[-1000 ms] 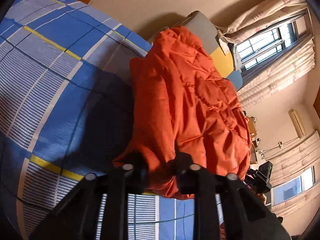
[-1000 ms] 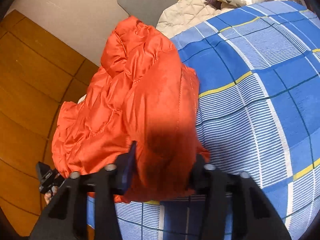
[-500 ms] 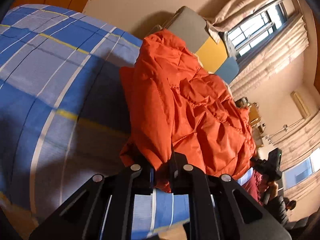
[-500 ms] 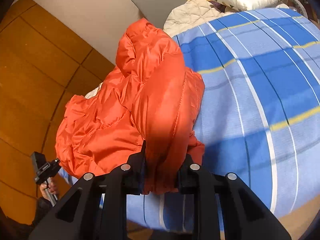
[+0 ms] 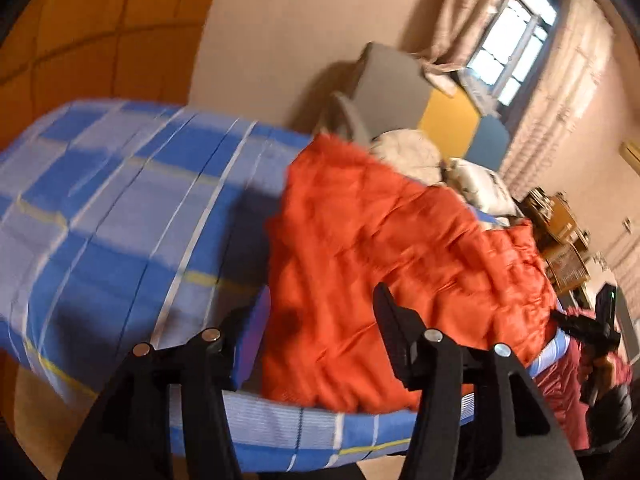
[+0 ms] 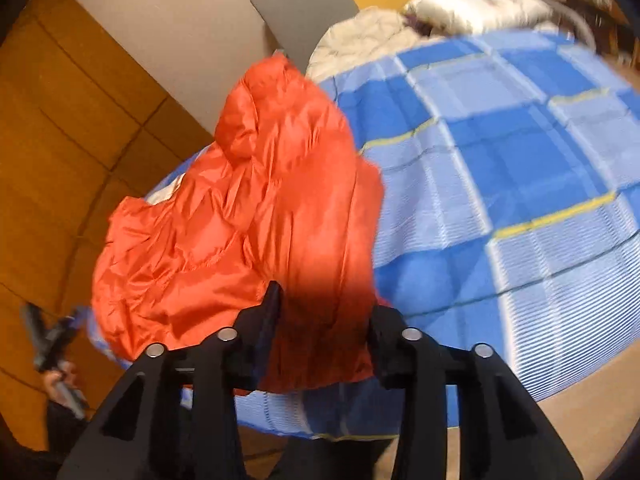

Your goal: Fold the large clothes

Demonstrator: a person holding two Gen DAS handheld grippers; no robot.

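- An orange puffer jacket (image 5: 384, 264) lies bunched on a bed covered with a blue plaid sheet (image 5: 120, 216), near the bed's front edge, its quilted shell creased and partly doubled over itself.
- Left hand-held gripper (image 5: 316, 332): jaws spreading, both black fingers standing apart; the jacket's near hem shows in the gap between them, and the pads do not press on the cloth.
- Right hand-held gripper (image 6: 324, 320): jaws likewise opening, a fold of the jacket (image 6: 256, 216) lying in the gap in shadow. The right finger seems just clear of the fabric; whether the left pad touches it cannot be told.
- From the right wrist view, the jacket sits at the bed's left corner, its hood end pointing toward the headboard, with open blue plaid sheet (image 6: 500, 168) stretching to the right.
- A beige quilted blanket (image 6: 360, 40) and a white pillow (image 6: 472, 8) are heaped at the head of the bed, beyond the jacket, against a headboard with grey panel (image 6: 300, 12) and yellow panel (image 5: 448, 120).
- A curtained window (image 5: 508, 52) lights the far wall in the left wrist view, with wooden furniture (image 5: 560, 240) below it.
- Both views are blurred by motion; wood-panelled wall (image 6: 60, 140) fills the left side of the right wrist view.
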